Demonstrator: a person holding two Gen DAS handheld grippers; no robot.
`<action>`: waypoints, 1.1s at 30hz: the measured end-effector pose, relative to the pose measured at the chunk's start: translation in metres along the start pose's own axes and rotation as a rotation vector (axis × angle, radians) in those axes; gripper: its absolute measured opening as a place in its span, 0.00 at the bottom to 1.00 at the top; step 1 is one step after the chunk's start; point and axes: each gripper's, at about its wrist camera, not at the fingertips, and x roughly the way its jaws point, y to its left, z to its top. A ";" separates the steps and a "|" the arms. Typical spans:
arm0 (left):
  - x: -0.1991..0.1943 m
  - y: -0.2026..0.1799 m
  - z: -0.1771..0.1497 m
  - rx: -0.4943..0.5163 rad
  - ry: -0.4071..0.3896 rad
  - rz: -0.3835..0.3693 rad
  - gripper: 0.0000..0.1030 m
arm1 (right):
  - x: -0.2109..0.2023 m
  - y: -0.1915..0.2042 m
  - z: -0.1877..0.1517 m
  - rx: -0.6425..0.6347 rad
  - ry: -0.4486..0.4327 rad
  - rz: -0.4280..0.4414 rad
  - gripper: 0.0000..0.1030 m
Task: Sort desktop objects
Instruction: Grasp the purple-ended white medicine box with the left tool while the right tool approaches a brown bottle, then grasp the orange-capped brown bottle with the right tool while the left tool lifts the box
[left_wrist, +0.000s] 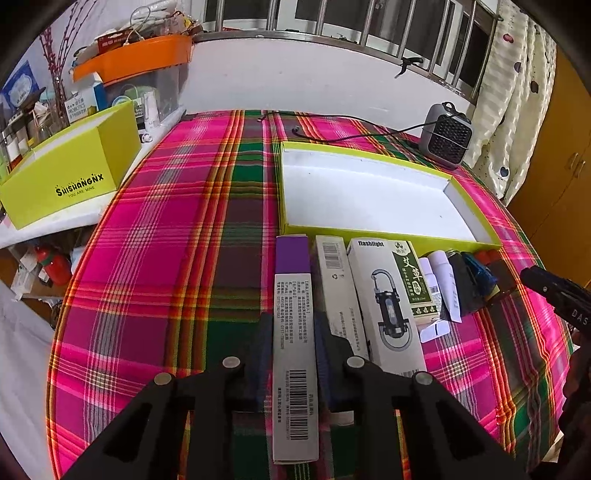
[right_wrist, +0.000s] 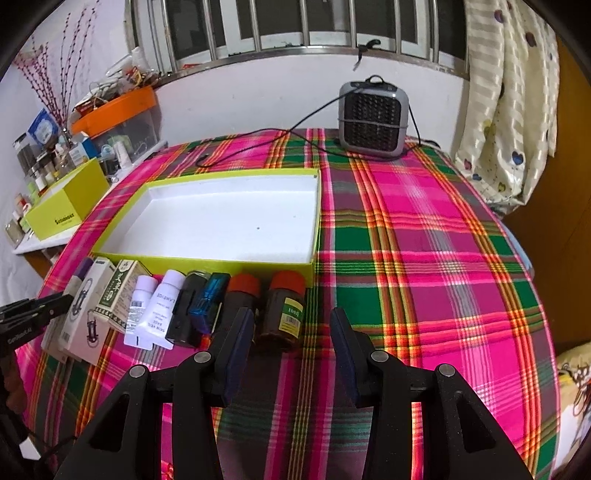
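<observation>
Where the plaid tablecloth (left_wrist: 177, 229) meets a side shelf at far left, a lime box (left_wrist: 70, 177) reads "SHISHANGNX, YOU ARE MINE"; just right of centre, the left gripper (left_wrist: 291, 354) is clamped on a long purple-and-grey carton (left_wrist: 293, 332), its long axis running straight away from the camera, purple end pointing toward the open lime tray (left_wrist: 388, 236), barcode end nearest the lens, small print unreadable; beside it a narrow white barcoded box (left_wrist: 338, 291) lies parallel, then a white box (left_wrist: 384, 302) marked "flashlight", a green herbal carton (left_wrist: 413, 284) with Chinese characters, and white tubes (left_wrist: 443, 280), all lengthwise toward the tray, lined up along its near wall.

From the right wrist view, one white tube (right_wrist: 162, 306) shows "LAMEIGE"; next come a black item (right_wrist: 188, 306), a blue translucent case (right_wrist: 208, 299), and two dark red-capped bottles, the right one (right_wrist: 284, 310) with a yellow label reading "100g"; both lie caps toward the tray; the right gripper (right_wrist: 291, 332) hangs with fingers apart, straddling that bottle without touching it; a grey fan heater (right_wrist: 373, 118) stands at the far edge.
</observation>
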 end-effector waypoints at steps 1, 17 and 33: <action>-0.001 0.000 0.001 -0.001 -0.004 0.005 0.21 | 0.002 0.000 0.000 0.002 0.006 0.004 0.43; -0.020 0.006 0.011 -0.007 -0.071 0.032 0.21 | 0.030 -0.009 0.002 0.053 0.070 0.077 0.31; -0.045 -0.010 0.031 0.020 -0.140 0.006 0.21 | 0.011 -0.015 0.000 0.071 0.022 0.104 0.31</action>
